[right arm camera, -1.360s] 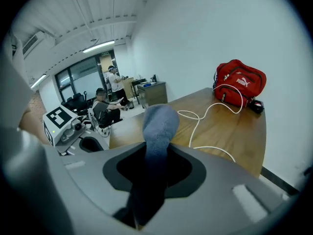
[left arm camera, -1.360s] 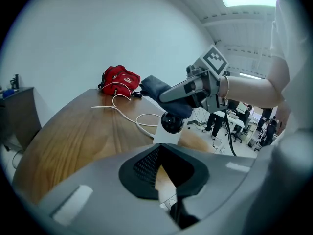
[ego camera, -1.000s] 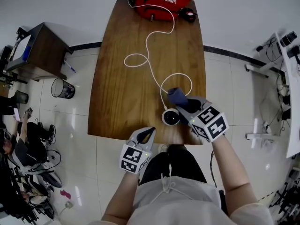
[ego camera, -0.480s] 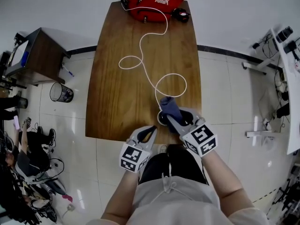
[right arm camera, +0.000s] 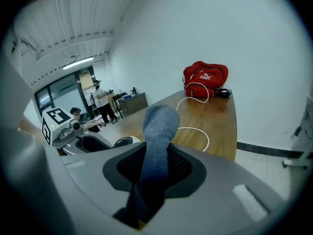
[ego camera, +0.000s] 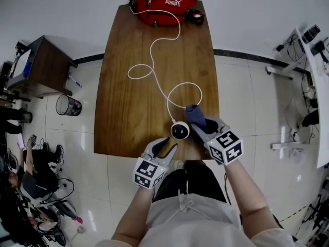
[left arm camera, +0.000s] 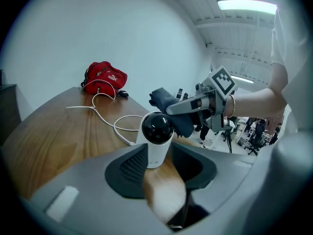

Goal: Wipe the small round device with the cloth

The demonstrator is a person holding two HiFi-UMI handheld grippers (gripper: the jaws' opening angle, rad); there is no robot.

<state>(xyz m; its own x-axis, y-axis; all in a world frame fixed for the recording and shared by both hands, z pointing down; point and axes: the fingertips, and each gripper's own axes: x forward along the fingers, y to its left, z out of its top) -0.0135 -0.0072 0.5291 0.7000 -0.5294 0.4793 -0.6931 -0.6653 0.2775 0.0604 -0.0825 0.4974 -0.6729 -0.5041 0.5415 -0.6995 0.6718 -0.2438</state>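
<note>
The small round device, white with a black face, stands near the front edge of the wooden table, its white cable trailing back. My right gripper is shut on a blue-grey cloth, which it holds just right of and behind the device. In the right gripper view the cloth sticks up from between the jaws. My left gripper sits at the table's front edge. Its jaws have just been opening. The device stands just ahead of its tips, with nothing pressed between them.
A red bag and a small black object lie at the table's far end, where the cable leads. A dark side table and a wire wastebasket stand on the floor to the left. People sit at the left edge.
Half a second ago the cloth lay over the device; now the right gripper has drawn it off to the right. The left gripper's jaws, shut before, now stand apart.
</note>
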